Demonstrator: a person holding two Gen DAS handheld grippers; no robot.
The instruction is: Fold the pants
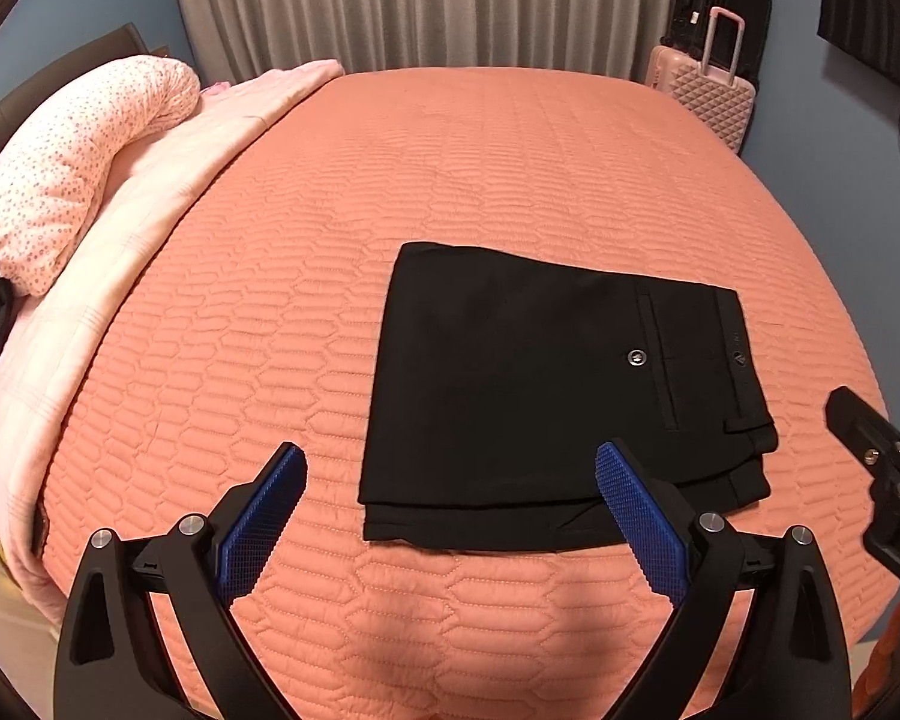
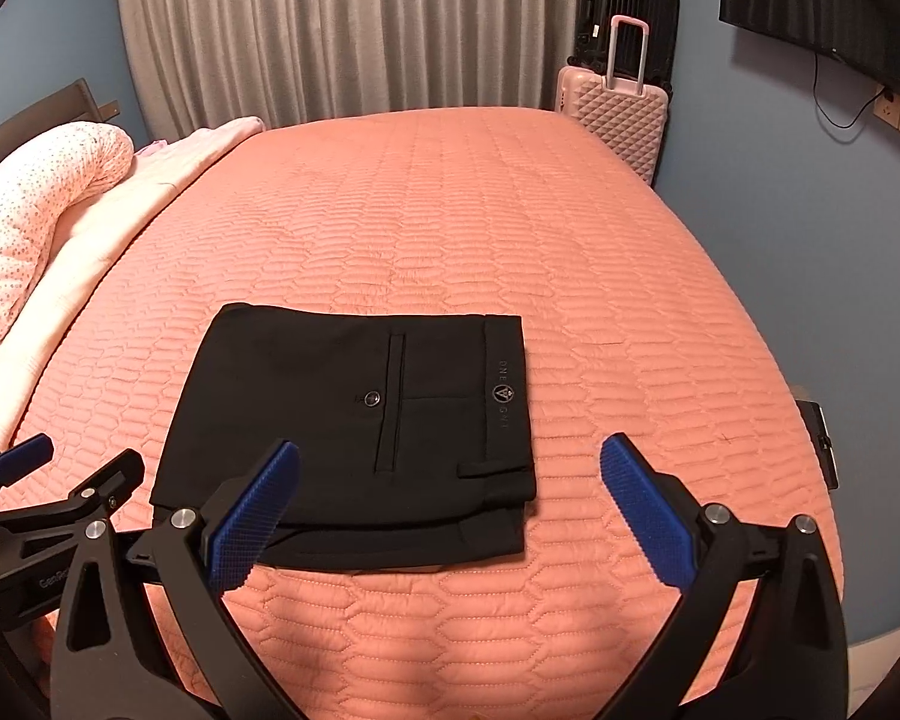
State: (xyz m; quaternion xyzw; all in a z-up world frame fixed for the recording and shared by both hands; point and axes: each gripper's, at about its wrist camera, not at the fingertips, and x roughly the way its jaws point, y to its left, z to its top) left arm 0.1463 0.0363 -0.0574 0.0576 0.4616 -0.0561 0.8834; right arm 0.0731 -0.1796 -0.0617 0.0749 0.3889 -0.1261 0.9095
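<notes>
Your black fabric pants [image 1: 546, 384] lie folded into a flat rectangle on the quilted salmon-coloured bedspread [image 1: 450, 168], waistband to the right. Your left gripper [image 1: 450, 504] and right gripper [image 2: 450, 498] both hang above the near edge, jaws spread wide, holding nothing.

My black pants [image 1: 528, 384] lie folded into a flat, layered rectangle on the bed [image 1: 450, 168], back pocket button up, waistband toward my right.

Both hand-held grippers [image 1: 450, 483] [image 2: 450, 480] — jaws apart
</notes>
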